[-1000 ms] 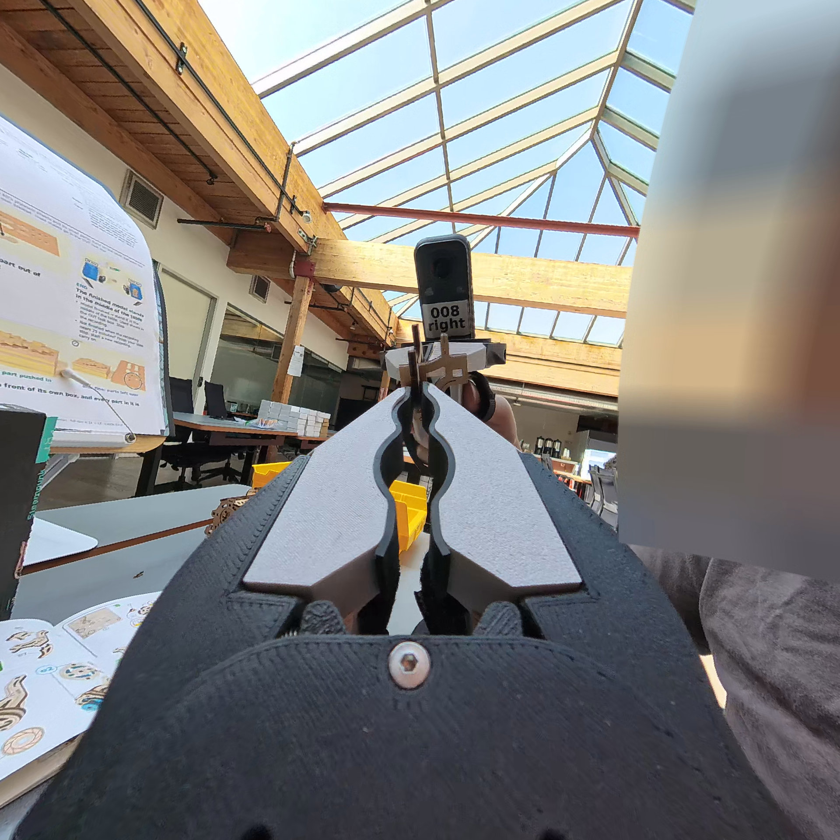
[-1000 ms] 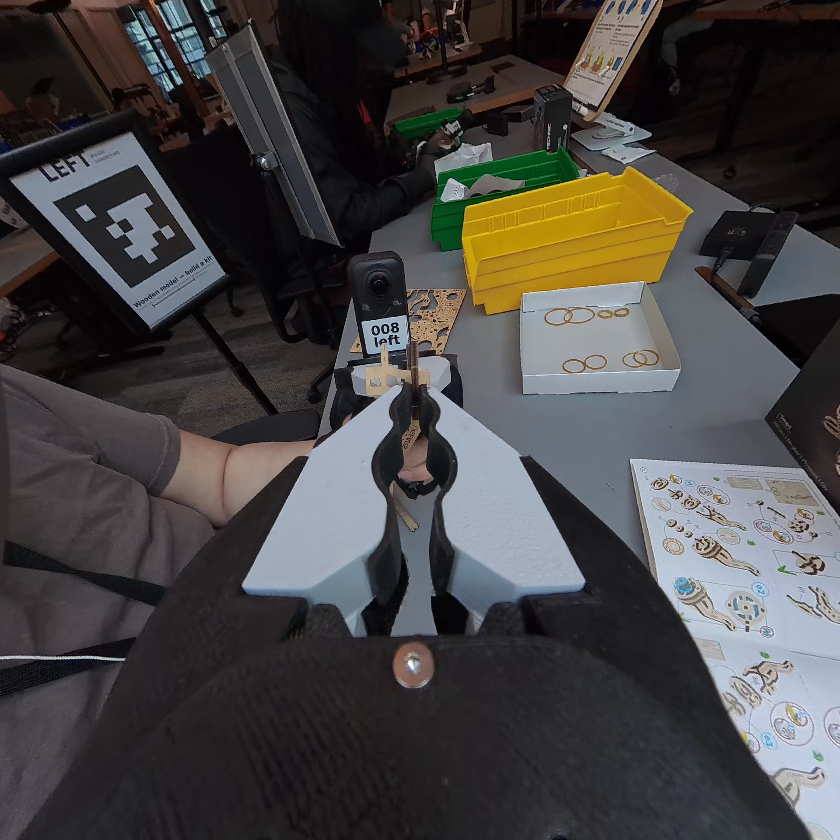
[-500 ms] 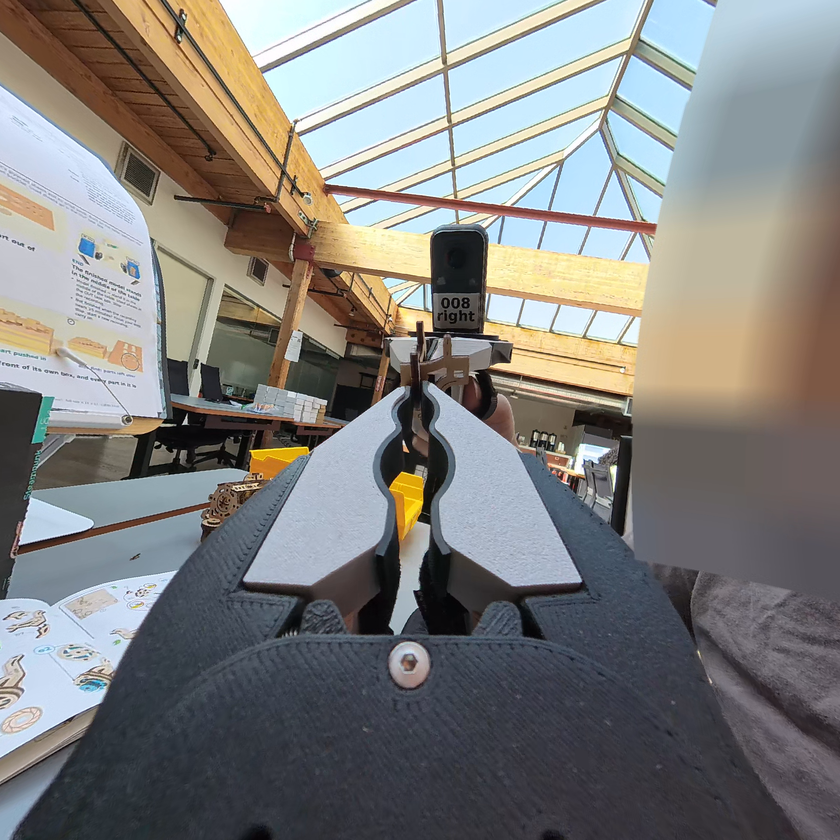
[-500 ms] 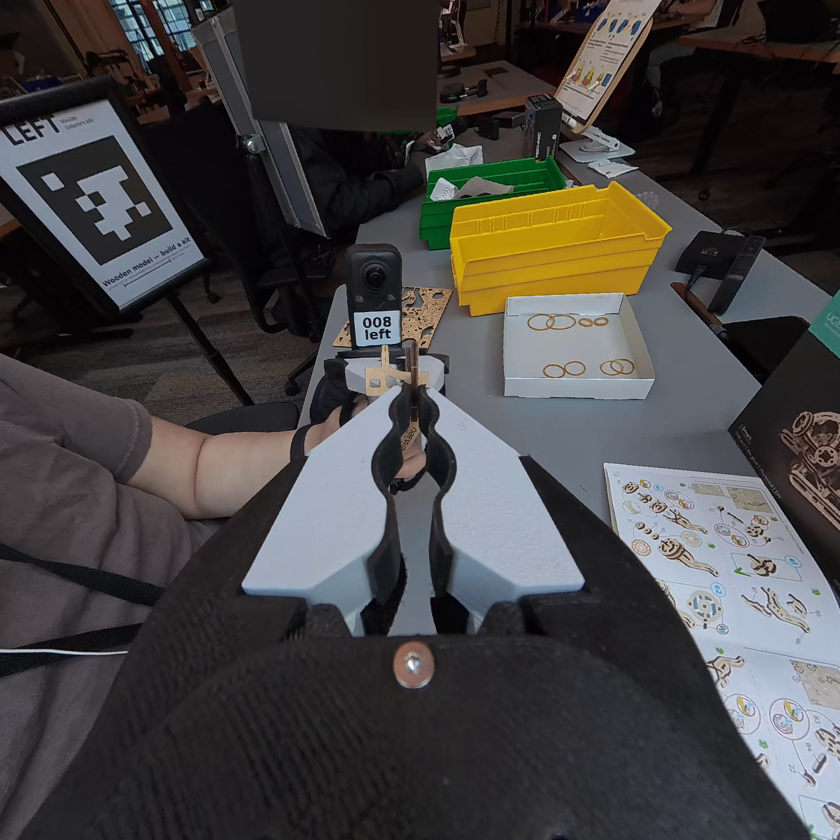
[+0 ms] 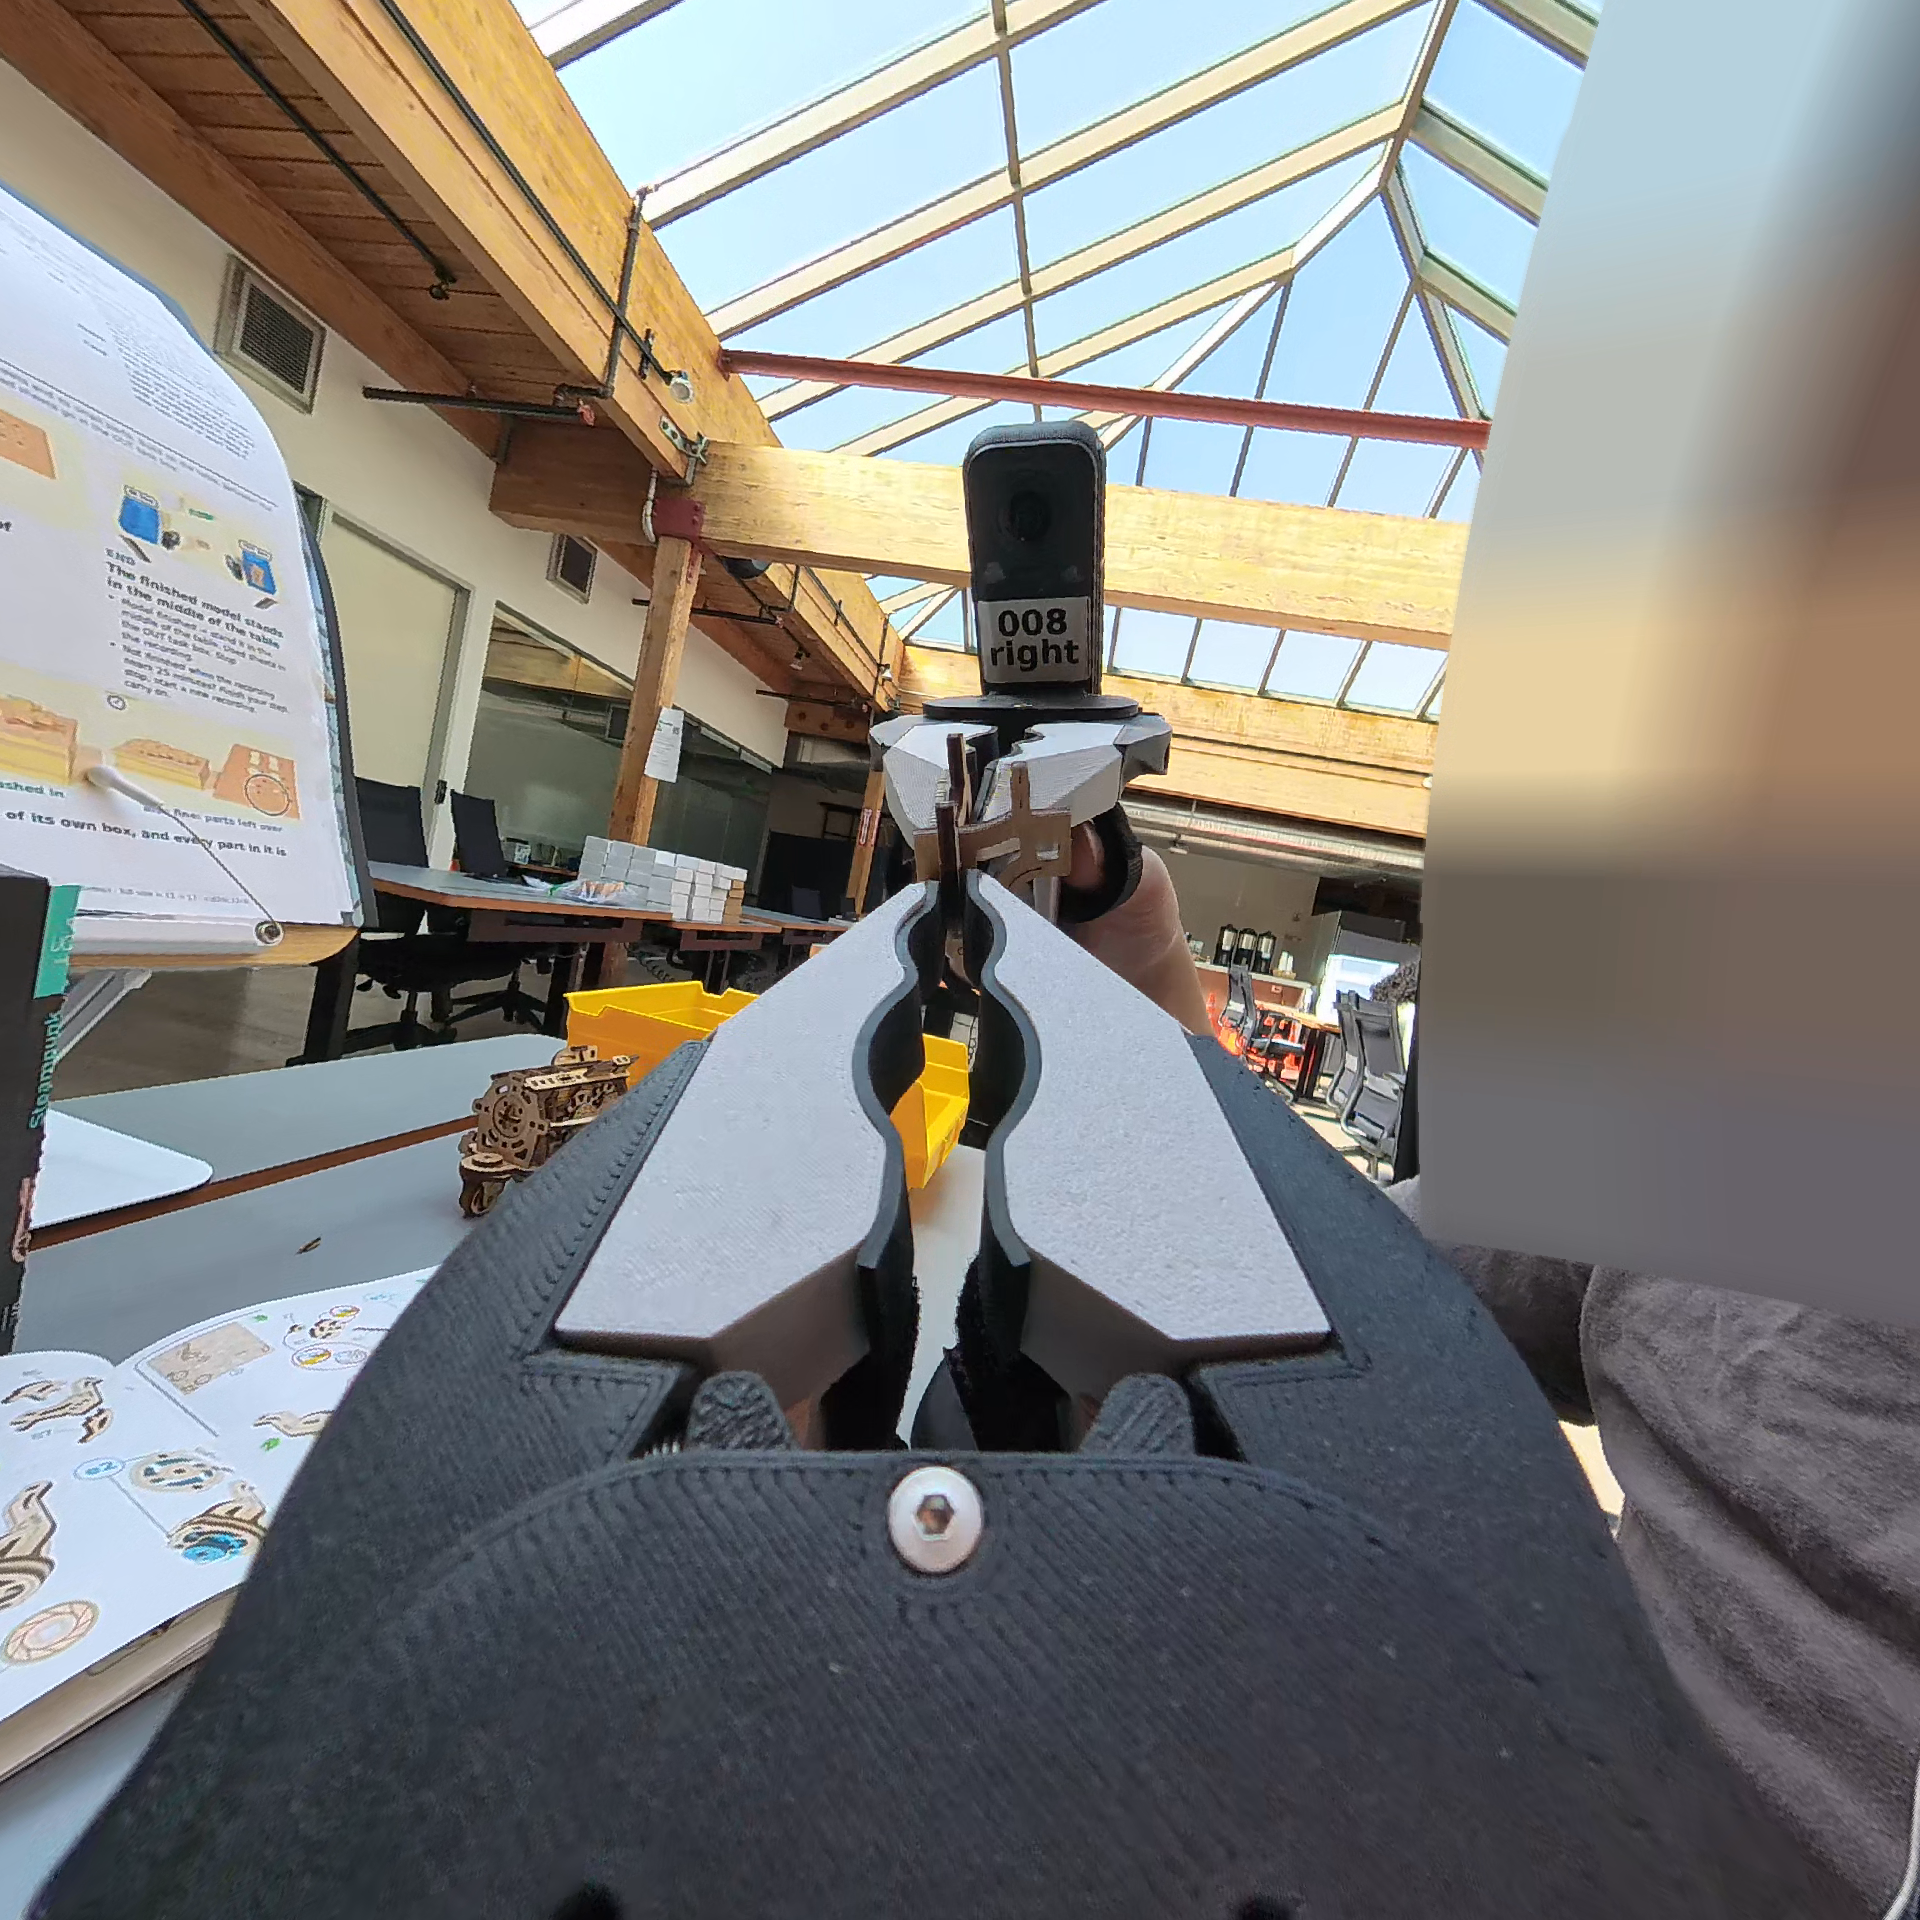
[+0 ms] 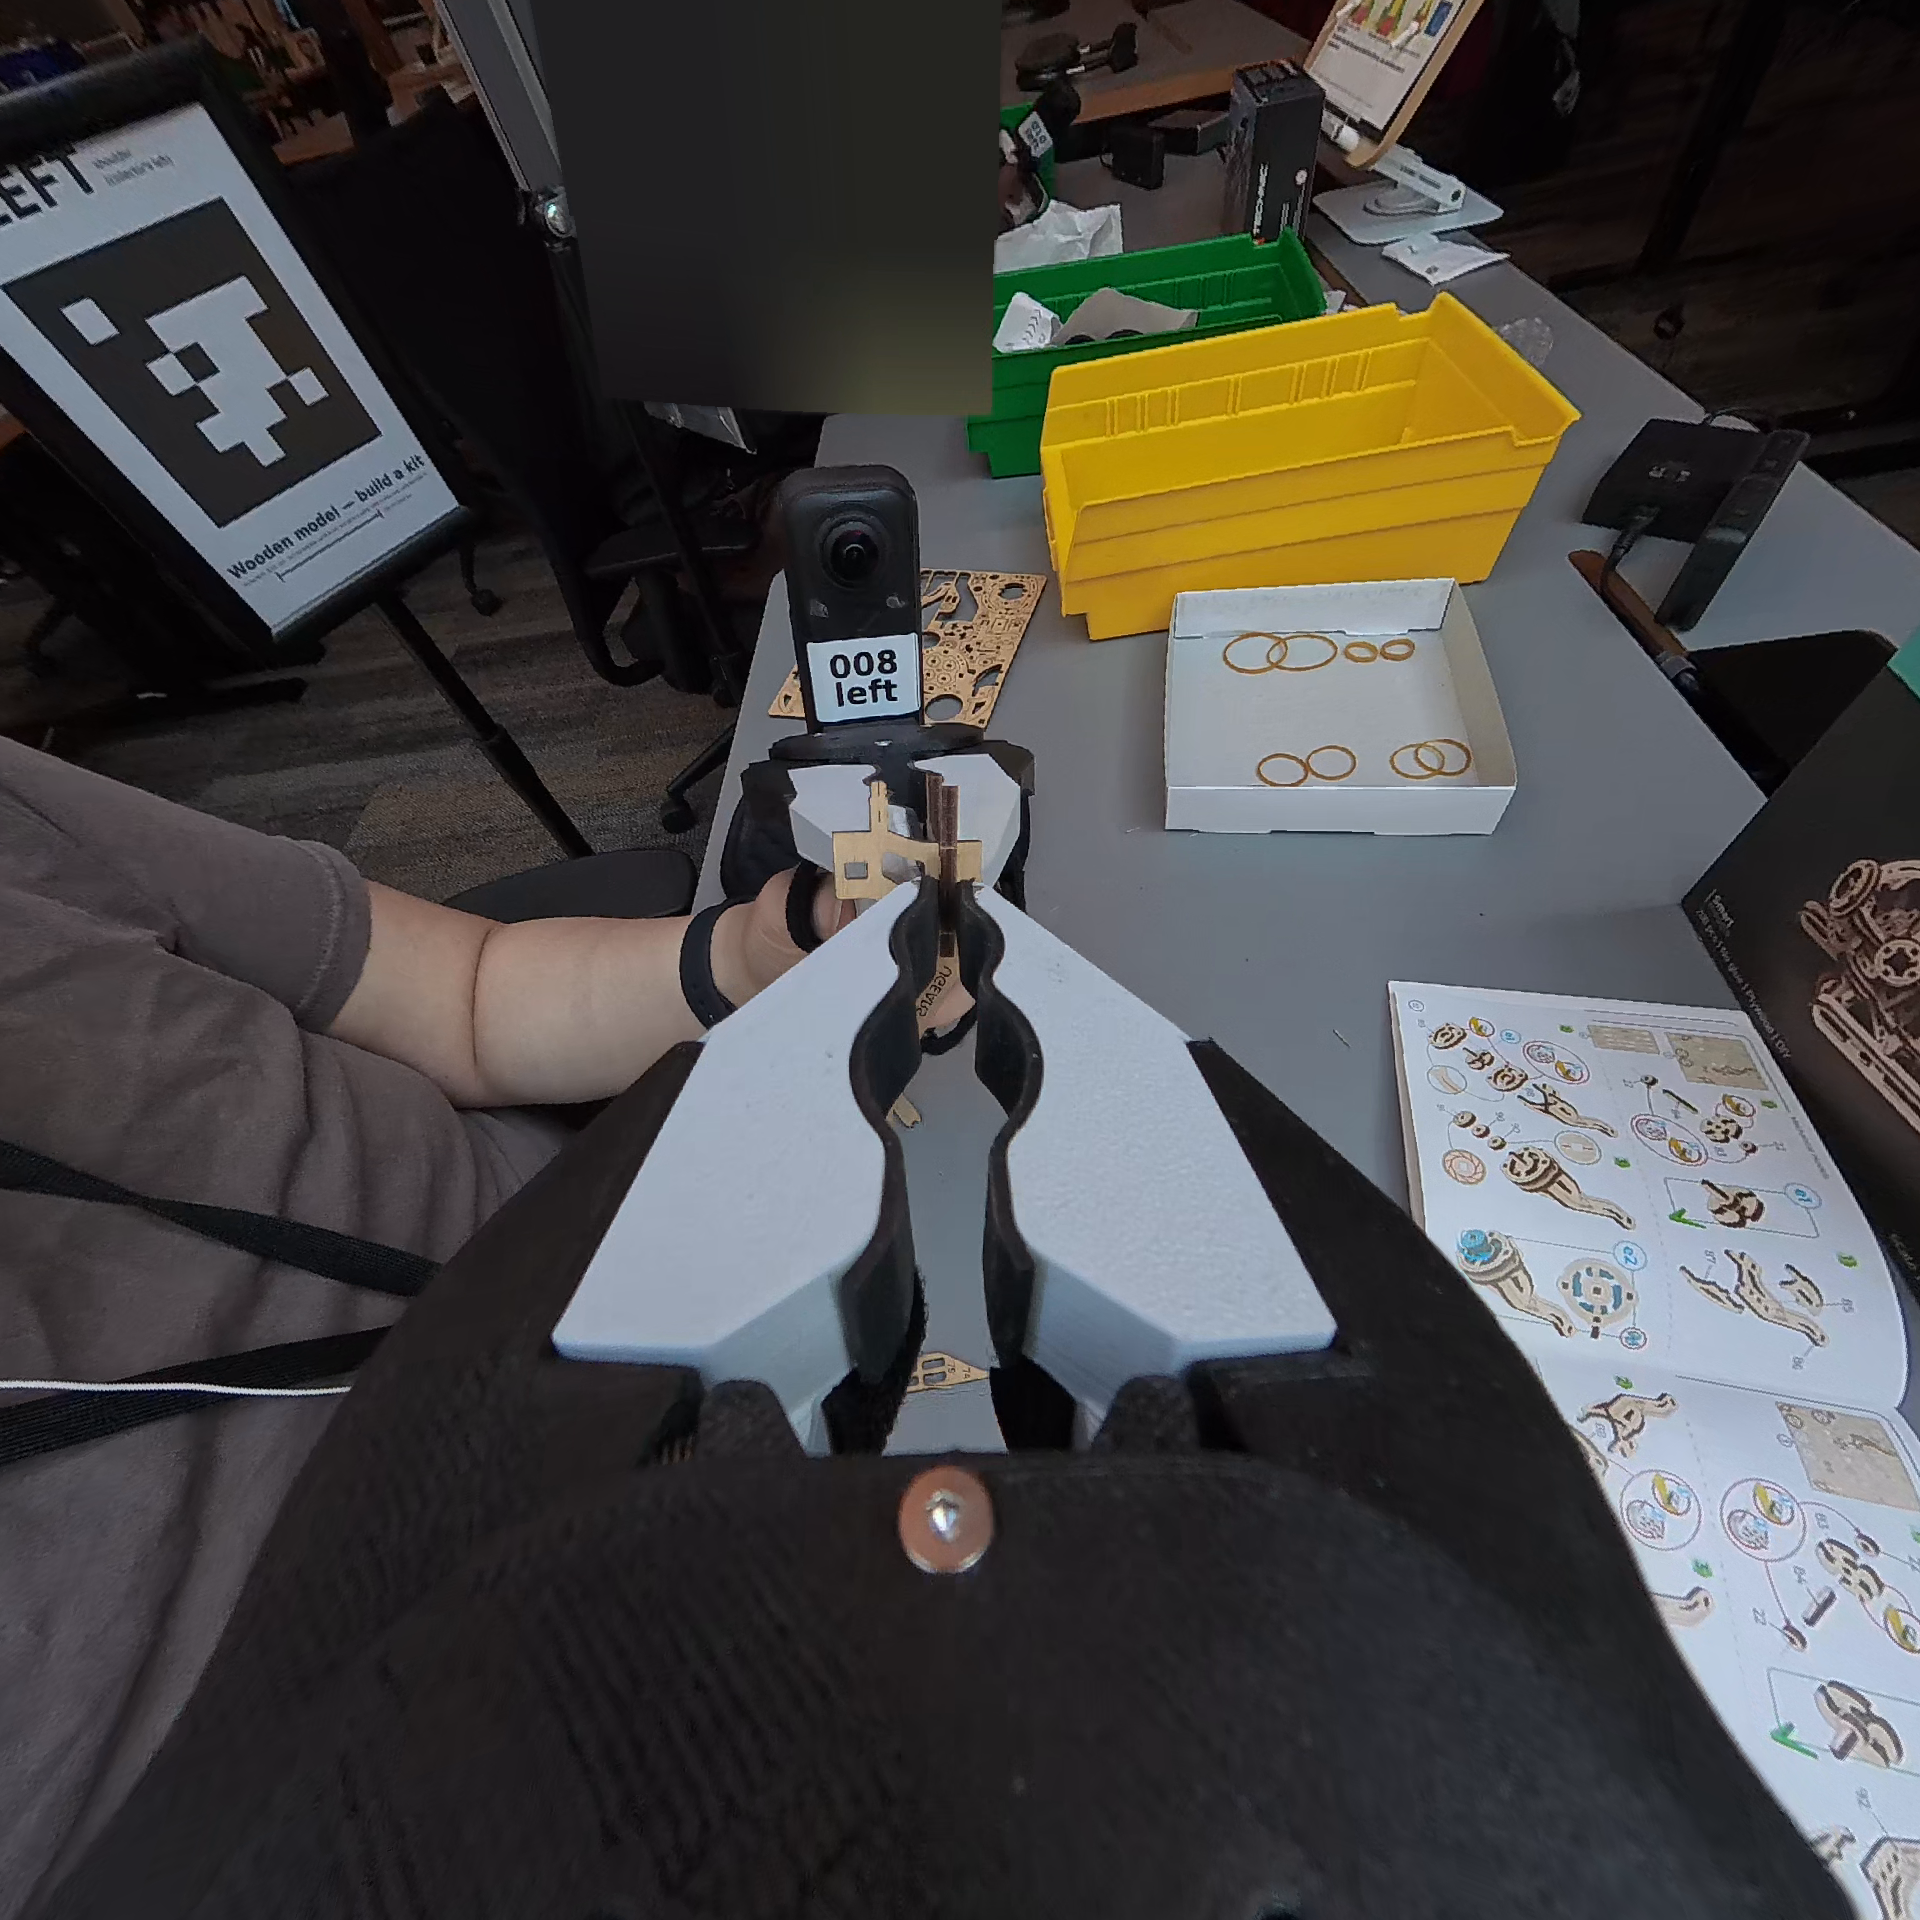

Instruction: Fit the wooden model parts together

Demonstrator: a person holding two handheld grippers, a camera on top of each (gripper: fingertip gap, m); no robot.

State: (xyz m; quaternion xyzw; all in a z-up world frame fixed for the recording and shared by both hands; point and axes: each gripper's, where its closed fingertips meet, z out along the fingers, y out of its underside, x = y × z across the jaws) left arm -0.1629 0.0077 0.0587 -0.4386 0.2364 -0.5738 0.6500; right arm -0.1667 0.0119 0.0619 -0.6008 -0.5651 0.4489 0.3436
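Observation:
My left gripper [image 5: 951,896] is shut on a thin wooden part [image 5: 943,831] that I see edge-on. My right gripper [image 6: 940,902] is shut on a thin wooden part [image 6: 943,821], also edge-on. The two grippers meet tip to tip above the table edge. A flat cross-shaped wooden part [image 6: 868,857] sits crosswise on the thin parts between the tips; it also shows in the left wrist view [image 5: 1023,829]. The right gripper [image 5: 1023,764] faces me in the left wrist view, and the left gripper [image 6: 904,795] faces me in the right wrist view. How the parts interlock is hidden.
On the grey table [image 6: 1195,935] stand a yellow bin [image 6: 1299,488], a green bin [image 6: 1153,291], a white box of rubber bands [image 6: 1335,707] and a punched wooden sheet [image 6: 982,634]. An open instruction booklet [image 6: 1662,1247] lies right. A built wooden model [image 5: 540,1117] stands left. Less than 4 cm separates the two grippers' tips.
Both grippers stay shut and tip to tip. The pair has shifted a little, so the background slides and the built model comes further into the left wrist view.

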